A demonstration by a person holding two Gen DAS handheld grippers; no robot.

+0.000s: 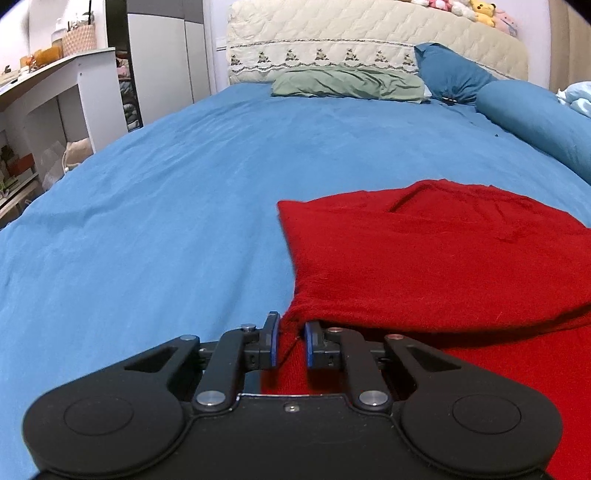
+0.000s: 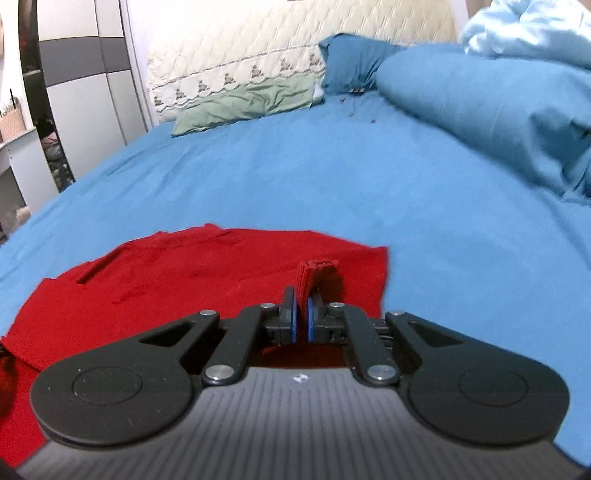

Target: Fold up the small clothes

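A red knitted garment (image 1: 424,258) lies spread on the blue bed sheet (image 1: 166,221); it also shows in the right wrist view (image 2: 184,280). My left gripper (image 1: 290,332) is closed on the garment's near left edge, with red cloth between its blue pads, and the lifted edge forms a fold above the layer below. My right gripper (image 2: 301,306) is shut on a bunched piece of the red garment's near right edge, which sticks up between its fingers.
A green pillow (image 1: 347,83) and blue pillows (image 1: 454,74) lie at the quilted headboard (image 1: 369,37). A blue bolster (image 1: 539,122) and bunched light blue bedding (image 2: 517,33) lie on the right. A white desk (image 1: 55,96) and wardrobe (image 1: 162,59) stand on the left.
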